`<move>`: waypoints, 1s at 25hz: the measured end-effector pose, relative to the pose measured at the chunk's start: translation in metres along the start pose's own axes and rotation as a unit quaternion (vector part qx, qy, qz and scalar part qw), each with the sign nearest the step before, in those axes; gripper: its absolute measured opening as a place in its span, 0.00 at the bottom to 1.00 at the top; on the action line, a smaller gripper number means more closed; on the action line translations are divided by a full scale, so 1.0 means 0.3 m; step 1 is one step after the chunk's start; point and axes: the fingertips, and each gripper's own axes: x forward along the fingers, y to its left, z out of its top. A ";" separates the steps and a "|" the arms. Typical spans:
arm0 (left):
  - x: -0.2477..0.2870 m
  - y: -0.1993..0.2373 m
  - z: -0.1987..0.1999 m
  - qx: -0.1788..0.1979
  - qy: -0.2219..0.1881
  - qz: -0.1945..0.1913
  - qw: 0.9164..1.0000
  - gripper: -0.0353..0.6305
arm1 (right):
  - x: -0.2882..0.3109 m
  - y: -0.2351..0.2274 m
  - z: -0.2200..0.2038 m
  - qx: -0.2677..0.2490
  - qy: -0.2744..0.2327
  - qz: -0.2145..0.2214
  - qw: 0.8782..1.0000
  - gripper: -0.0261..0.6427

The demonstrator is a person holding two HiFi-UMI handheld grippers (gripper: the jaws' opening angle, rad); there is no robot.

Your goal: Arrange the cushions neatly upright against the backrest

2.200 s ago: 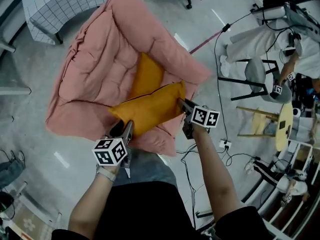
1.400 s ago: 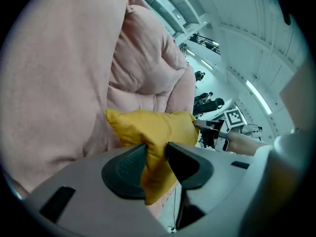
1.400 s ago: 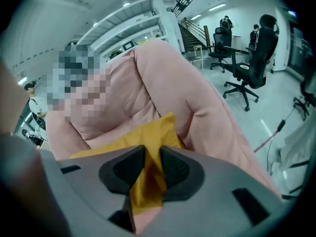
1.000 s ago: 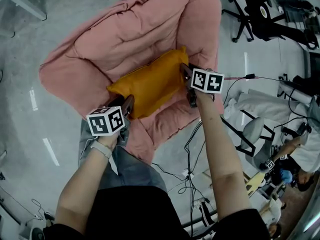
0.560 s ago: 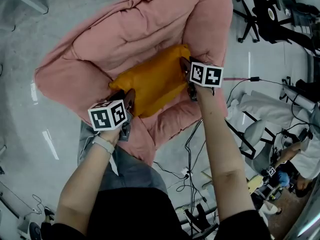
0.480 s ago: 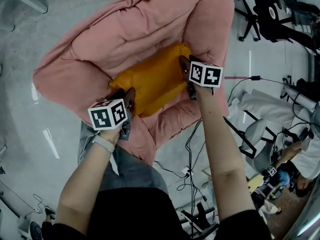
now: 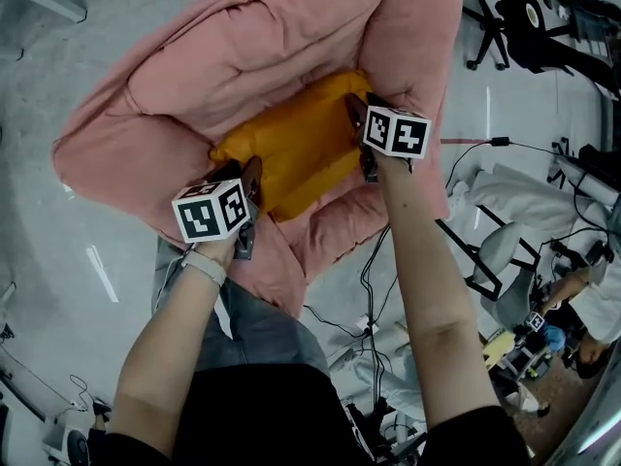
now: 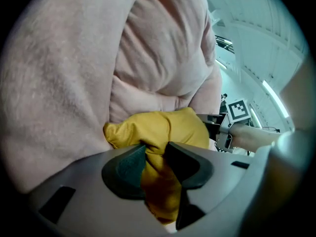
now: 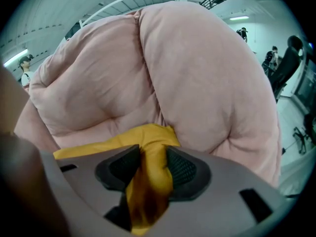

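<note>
- Both tools and the yellow cushion (image 7: 291, 149) sit slightly deeper in the pink armchair (image 7: 243, 47) than a second ago, nearer its backrest.
- From the head view, the cushion stretches across the seat between the two puffy armrests, its far edge against the backrest padding. From above I cannot tell whether it stands fully upright or only leans.
- Left tool (image 7: 250, 178): the jaws are partly closed and clamp the cushion's near left corner. The left gripper view shows yellow fabric pinched between both pads (image 8: 123, 164).
- Right tool (image 7: 354, 110): its jaws are opening. The right gripper view shows the cushion's right corner bunched between the pads (image 9: 182, 169) and touching both.
- Likely risk: if the right end comes free before the cushion is propped firmly, that end may flop forward onto the seat.
- Second risk: with only the left corner then held, any pull from that side could twist the cushion askew or drag it off the backrest.
- Third risk: the chair's padding is soft and rounded, so the cushion may slide down instead of staying upright.
- The armrests crowd both tools, and the right one is tucked close beside the bulging pink padding, leaving little room to back out.
- Around the chair, on a grey floor: black cables (image 7: 369, 270) just beside its base, a grey chair (image 7: 490, 250), black office chairs (image 7: 505, 17), and white cloth (image 7: 505, 197). None of them touches the cushion.
- The person's denim-clad leg (image 7: 223, 309) stands at the chair's front edge.
</note>
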 end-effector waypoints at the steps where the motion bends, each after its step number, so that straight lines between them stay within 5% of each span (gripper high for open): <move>1: -0.002 -0.001 0.000 -0.002 0.001 -0.002 1.000 0.28 | -0.004 -0.001 0.001 0.004 -0.003 0.001 1.000 0.31; 9: -0.076 -0.038 -0.022 -0.036 0.011 -0.039 0.998 0.29 | -0.124 -0.026 0.010 0.050 -0.053 0.014 0.997 0.37; 14: -0.118 -0.066 -0.069 -0.025 0.018 -0.046 0.998 0.32 | -0.233 -0.042 -0.060 0.074 -0.081 0.012 0.994 0.37; 21: -0.209 -0.114 -0.092 0.095 0.027 -0.036 0.994 0.32 | -0.344 -0.010 -0.236 0.111 -0.097 0.008 0.989 0.37; 25: -0.271 -0.146 -0.128 0.129 0.025 -0.035 0.991 0.32 | -0.368 0.037 -0.425 0.138 -0.078 0.009 0.987 0.37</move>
